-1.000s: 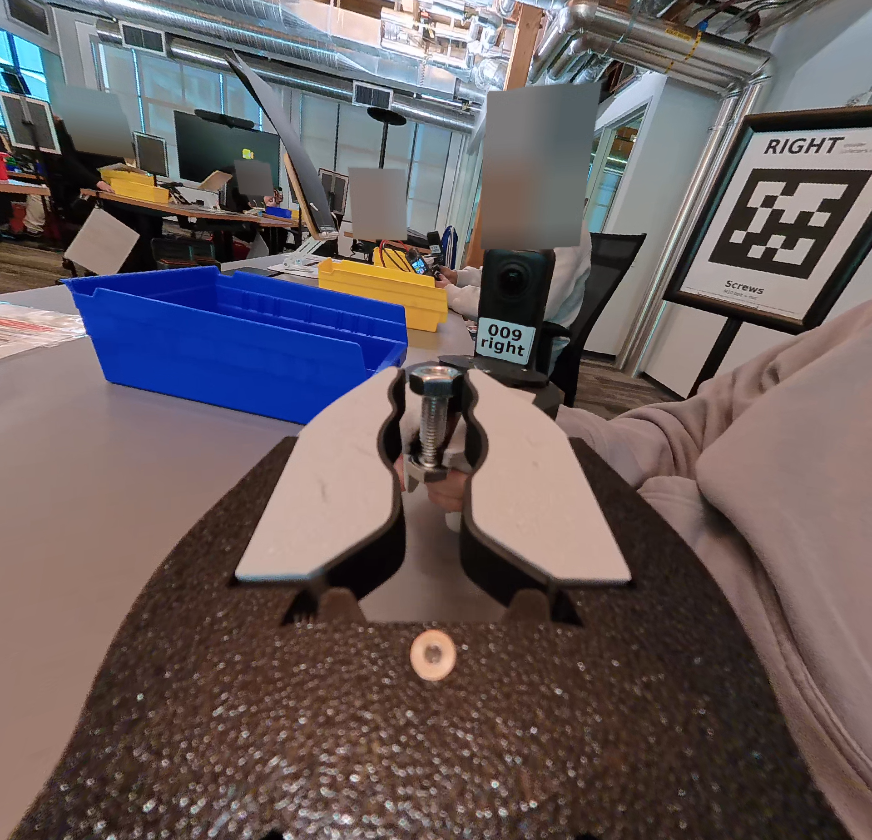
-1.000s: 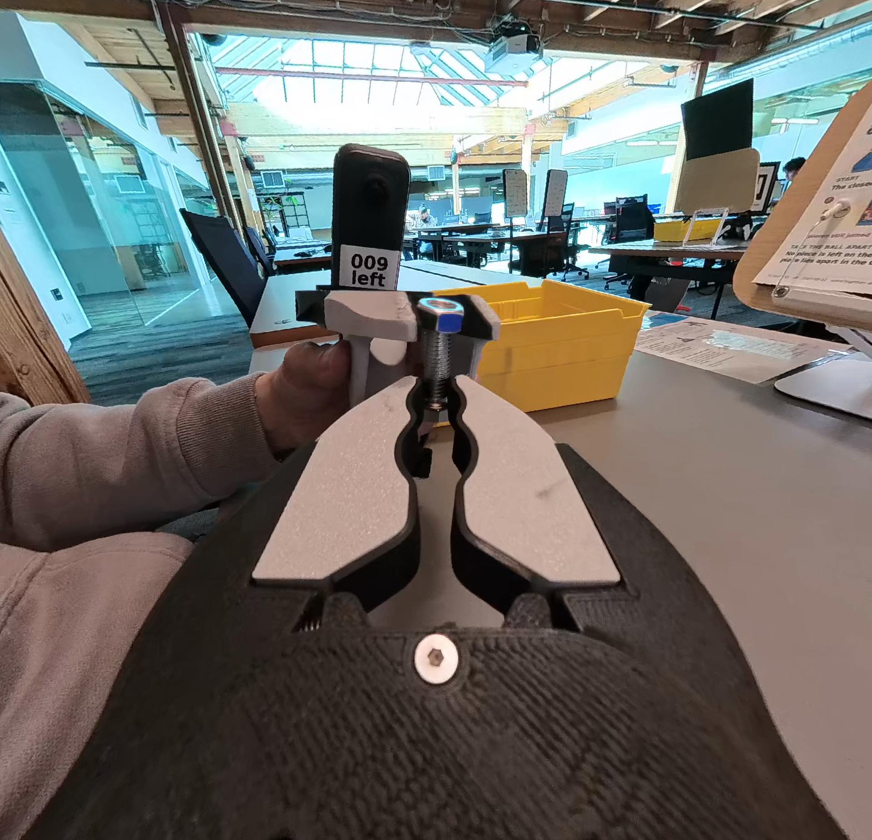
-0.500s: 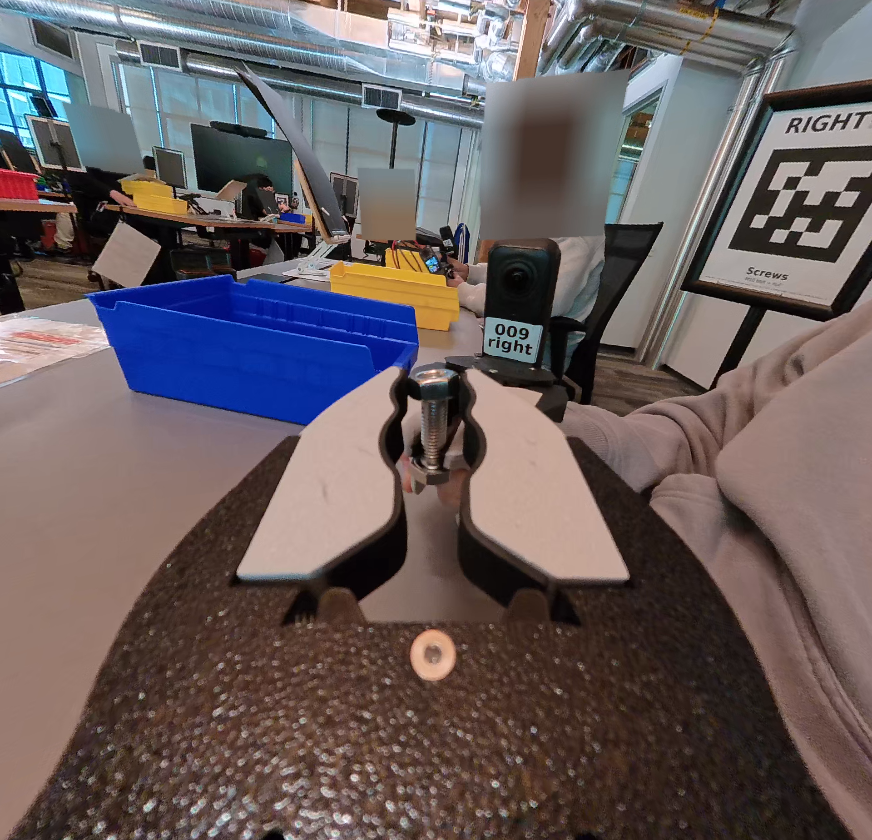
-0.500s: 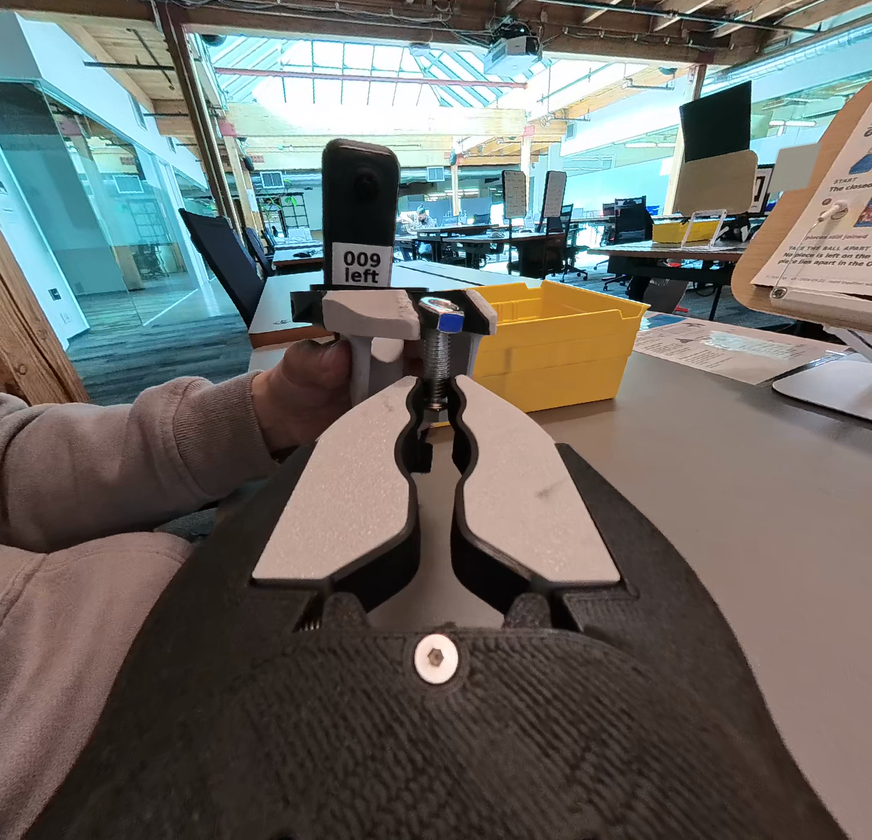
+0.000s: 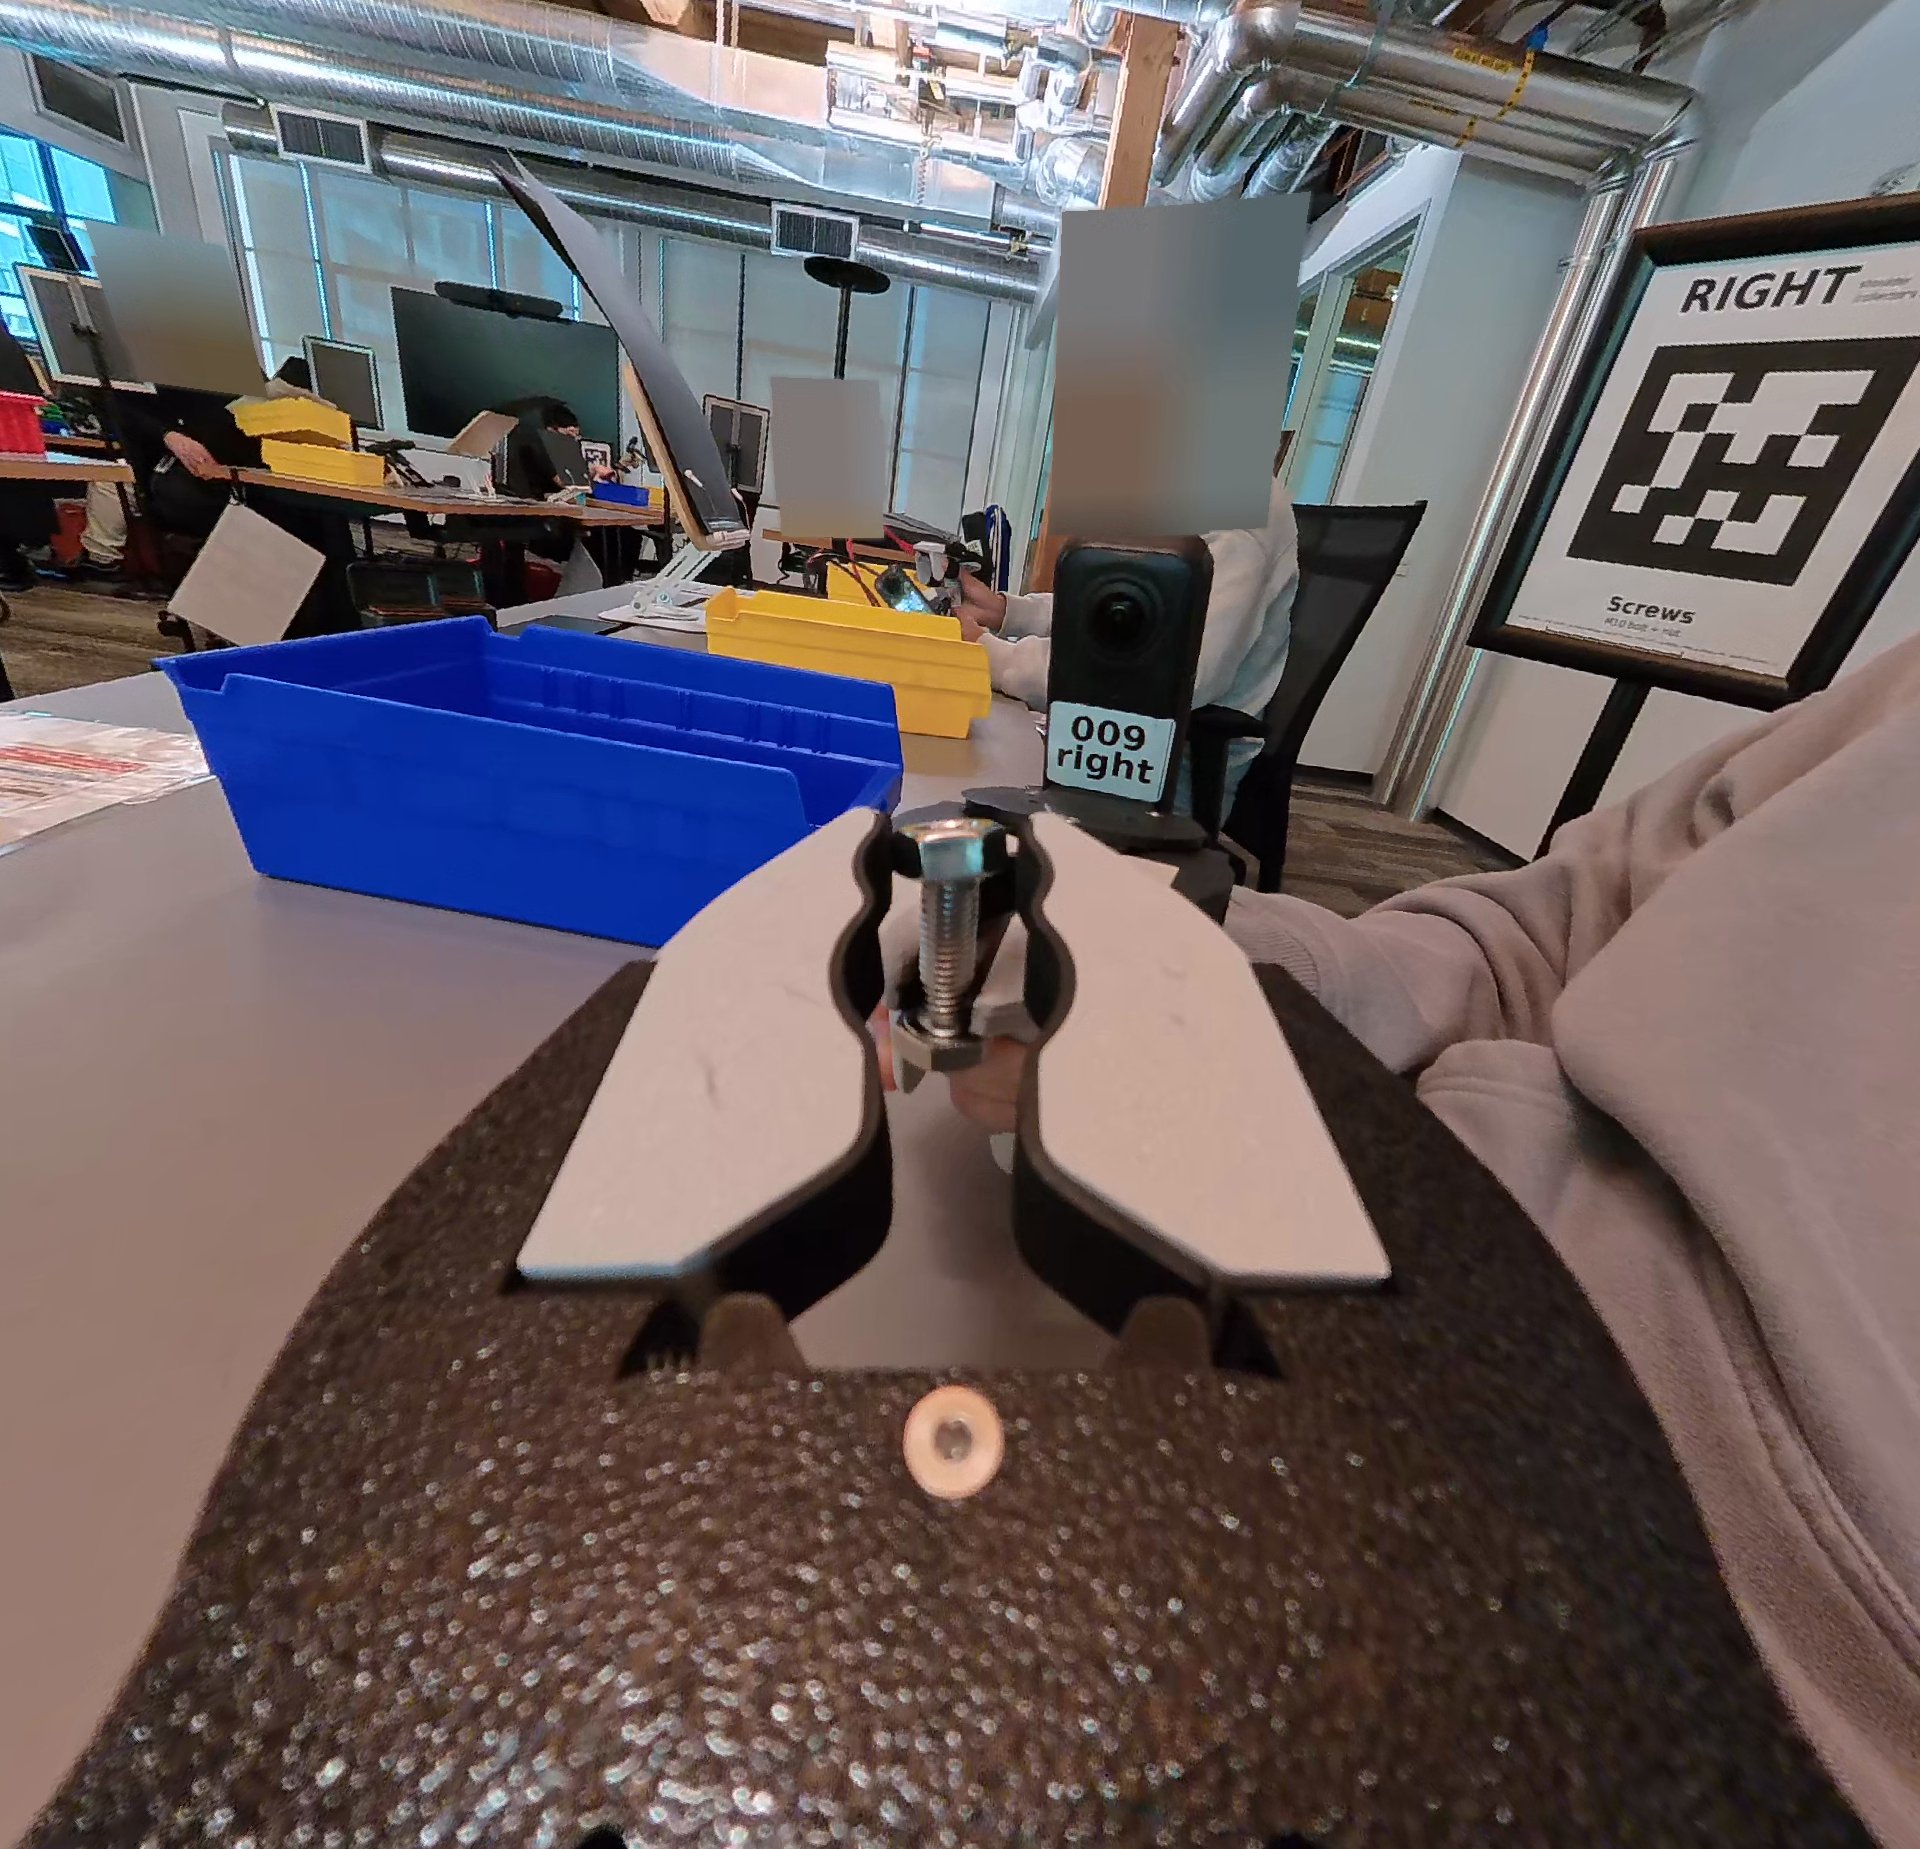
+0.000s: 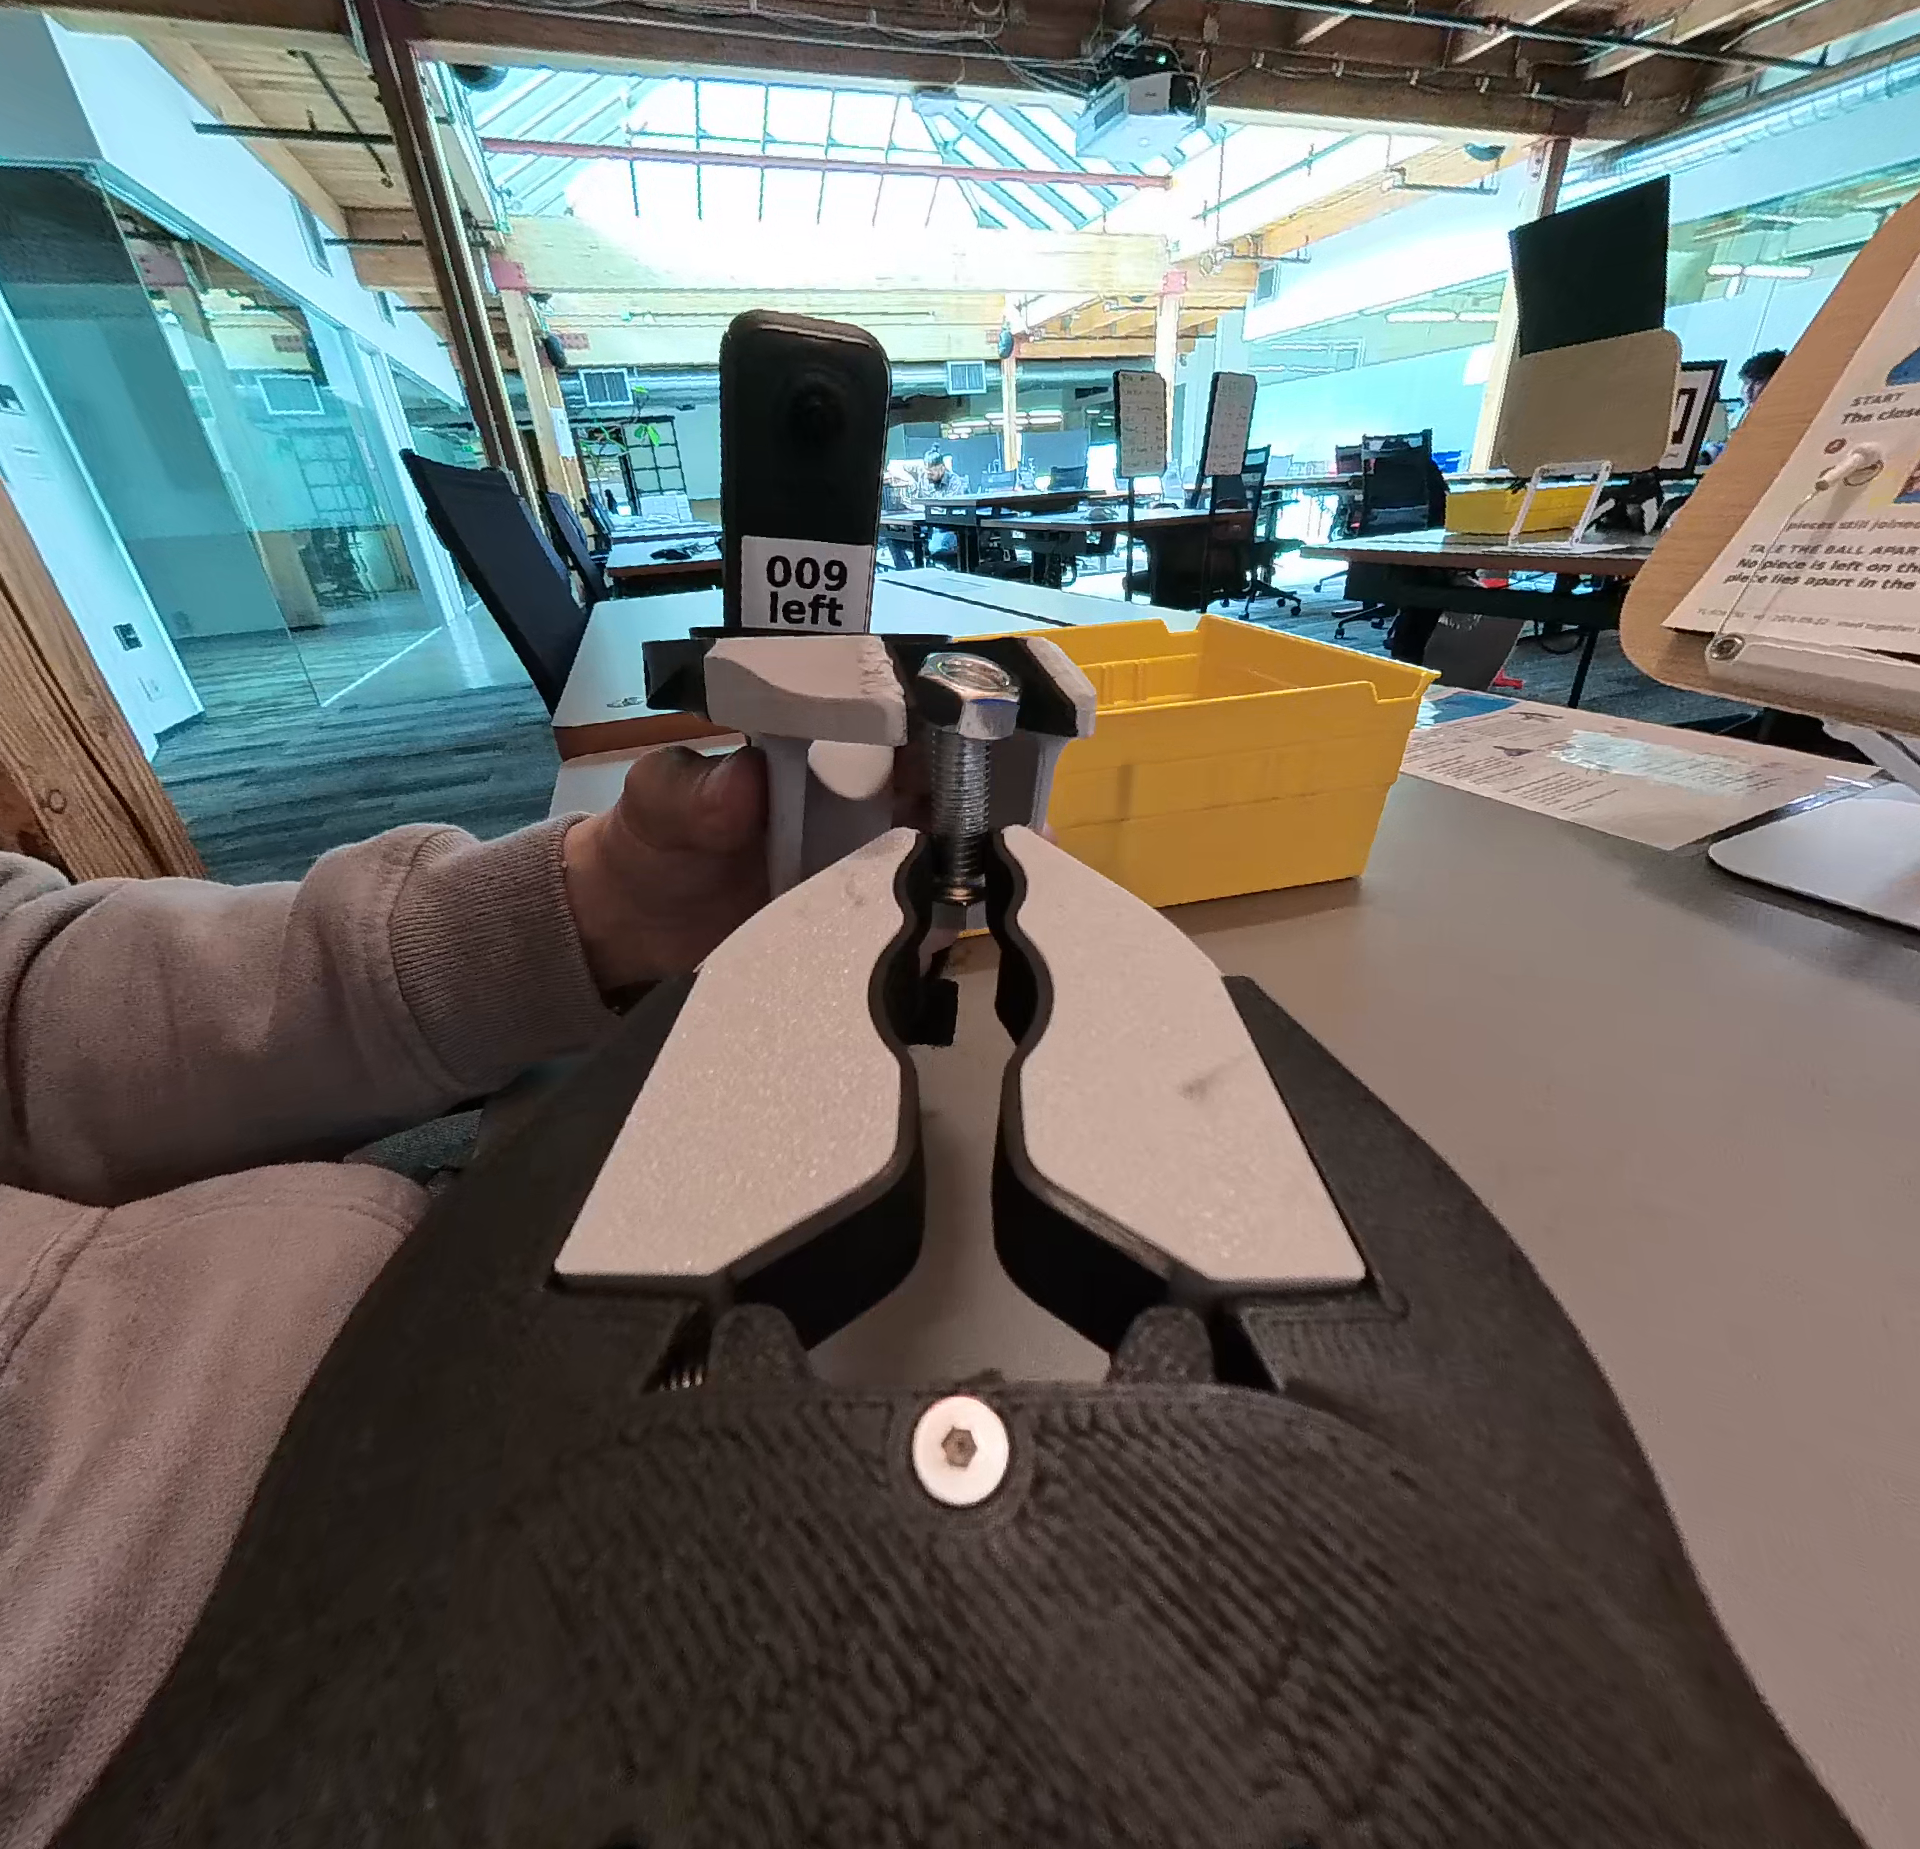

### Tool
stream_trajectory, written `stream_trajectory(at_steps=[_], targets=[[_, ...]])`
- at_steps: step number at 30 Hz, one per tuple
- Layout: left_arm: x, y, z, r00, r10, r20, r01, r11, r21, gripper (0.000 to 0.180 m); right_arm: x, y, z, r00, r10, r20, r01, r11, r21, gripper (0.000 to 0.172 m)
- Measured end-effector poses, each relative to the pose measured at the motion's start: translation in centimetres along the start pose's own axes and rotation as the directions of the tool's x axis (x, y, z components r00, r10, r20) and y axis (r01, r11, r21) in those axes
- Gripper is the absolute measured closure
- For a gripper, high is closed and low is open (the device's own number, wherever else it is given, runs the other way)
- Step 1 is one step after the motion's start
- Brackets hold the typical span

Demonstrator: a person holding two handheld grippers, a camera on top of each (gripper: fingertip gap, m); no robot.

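Up off the desk (image 5: 208, 1020), the left gripper (image 5: 948, 849) pinches the head of a steel bolt (image 5: 945, 942), while the right gripper (image 6: 961, 900) clamps its nut (image 5: 940, 1046) end. Behind them sit a blue bin (image 5: 499, 760) and a yellow bin (image 6: 1226, 750).

The right gripper (image 6: 958, 869) clamps a silver threaded steel bolt (image 6: 961, 807), whose hex head the left gripper (image 6: 971, 693) grips at twelve o'clock.

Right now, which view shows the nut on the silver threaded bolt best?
The left wrist view: the hex nut shows at the bolt's lower end. The right wrist view mostly hides it between the right gripper's fingers.
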State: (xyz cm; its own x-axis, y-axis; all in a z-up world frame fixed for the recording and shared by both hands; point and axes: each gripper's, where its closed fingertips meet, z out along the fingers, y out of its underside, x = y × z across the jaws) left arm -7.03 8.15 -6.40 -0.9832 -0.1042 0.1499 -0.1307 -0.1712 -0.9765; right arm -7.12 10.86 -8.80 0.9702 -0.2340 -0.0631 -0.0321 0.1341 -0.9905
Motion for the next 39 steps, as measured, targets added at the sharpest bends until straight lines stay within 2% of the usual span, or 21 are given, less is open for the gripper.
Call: stream_trajectory(at_steps=[7, 14, 20, 29, 39], targets=[[0.0, -0.1, -0.1, 1.0, 0.027, 0.011, -0.027, 1.0, 0.01, 0.161, -0.1, -0.1, 0.0, 1.0, 0.004, 0.001, -0.004, 1.0, 0.006, 0.163], [0.7, -1.1, 0.1, 0.998, 0.068, -0.019, -0.064, 0.985, 0.163, 0.161, -0.9, -1.0, 0.0, 0.991, 0.109, 0.074, -0.115, 0.99, 0.08, 0.163], [1.0, -1.4, 0.0, 0.998, 0.054, -0.043, -0.043, 0.974, 0.22, 0.161, -1.1, -1.2, 0.0, 0.992, 0.1, 0.078, -0.106, 0.991, 0.087, 0.162], [0.9, -1.1, 0.0, 0.998, 0.031, -0.047, -0.021, 0.98, 0.198, 0.161, -0.8, -0.9, -0.1, 0.999, 0.023, 0.037, -0.024, 0.999, 0.039, 0.163], [0.7, -0.6, 0.3, 0.998, 0.059, -0.018, -0.056, 0.988, 0.145, 0.161, -0.4, -0.6, 0.0, 0.998, -0.062, -0.008, 0.062, 0.998, -0.009, 0.163]])
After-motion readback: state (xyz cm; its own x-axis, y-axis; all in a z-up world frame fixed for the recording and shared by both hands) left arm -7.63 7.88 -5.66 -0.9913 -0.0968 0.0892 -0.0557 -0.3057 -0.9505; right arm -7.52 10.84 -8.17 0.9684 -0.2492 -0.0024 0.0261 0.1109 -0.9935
